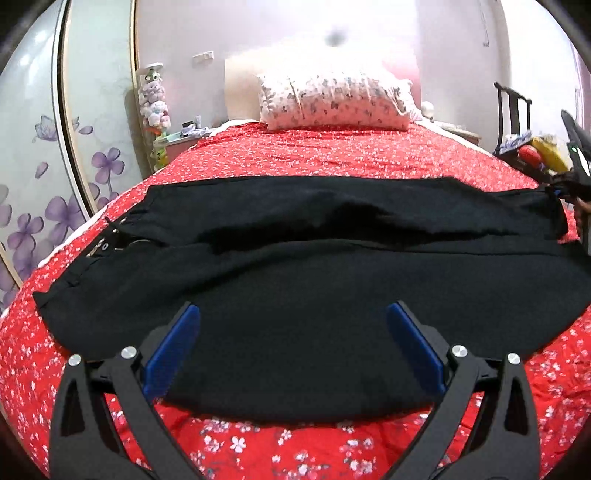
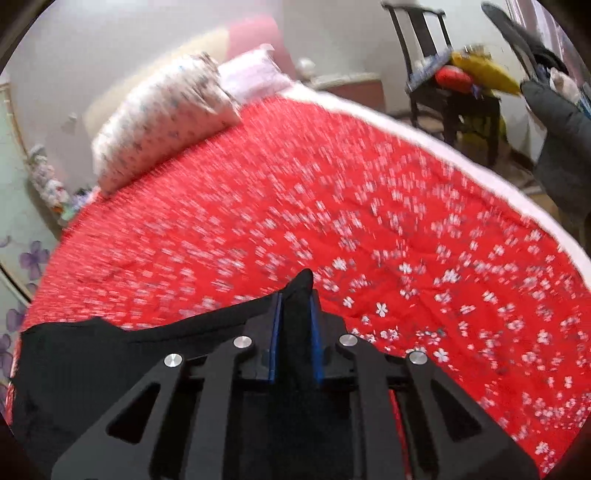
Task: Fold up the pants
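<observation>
The black fabric pants [image 1: 295, 280] lie spread across the red flower-print bedspread [image 1: 332, 155] — the left gripper [image 1: 293, 314] hovers over their near edge with blue pads wide apart, while the right gripper [image 2: 295, 302] pinches a fold of the pants' cloth.

Both views are bright with even indoor light and strong fisheye bending, dark at the corners. The left wrist view is sharp, though the far wall [image 1: 332, 33] glares pale with a grey smudge. The right wrist view is motion-blurred, streaking the bedspread [image 2: 295, 206].
</observation>
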`<state>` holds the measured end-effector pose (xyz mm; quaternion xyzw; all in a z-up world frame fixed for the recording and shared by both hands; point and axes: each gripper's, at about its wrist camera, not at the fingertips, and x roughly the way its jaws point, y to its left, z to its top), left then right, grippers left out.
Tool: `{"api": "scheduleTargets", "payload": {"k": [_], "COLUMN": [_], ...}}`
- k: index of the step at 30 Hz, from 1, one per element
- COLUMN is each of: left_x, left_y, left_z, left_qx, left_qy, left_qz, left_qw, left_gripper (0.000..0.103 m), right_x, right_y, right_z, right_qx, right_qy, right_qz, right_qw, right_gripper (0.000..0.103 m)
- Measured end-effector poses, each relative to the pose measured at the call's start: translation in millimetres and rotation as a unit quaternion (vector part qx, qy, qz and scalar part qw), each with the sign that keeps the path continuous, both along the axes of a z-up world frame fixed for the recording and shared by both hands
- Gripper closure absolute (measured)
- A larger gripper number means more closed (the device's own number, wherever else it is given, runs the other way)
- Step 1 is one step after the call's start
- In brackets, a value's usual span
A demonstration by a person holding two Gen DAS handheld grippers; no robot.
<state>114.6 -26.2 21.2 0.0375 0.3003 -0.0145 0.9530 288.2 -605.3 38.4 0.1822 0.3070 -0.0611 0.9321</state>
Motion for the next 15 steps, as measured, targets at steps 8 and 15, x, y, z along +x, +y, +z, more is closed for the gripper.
{"api": "scheduleTargets", "payload": {"k": [8, 15], "left_x": [-31.5, -63.9], "left_y": [17.0, 34.9], "left_z": [20.5, 39.6], "left_qx": [-0.037, -0.065], "left_qy": [-0.036, -0.056], "left_qz": [0.013, 0.019], "left_qw": [0.9986, 0.9961], "left_gripper": [0.002, 0.002], "right_x": [-107.2, -183.9], "right_y": [23.0, 74.4], "right_z": [34.1, 6.1], "right_qx": [0.017, -0.074], "right_qy": [-0.088, -0.006], "right_qz": [0.071, 0.12], "right_qw": [0.993, 0.99], "right_gripper": [0.092, 0.092]}}
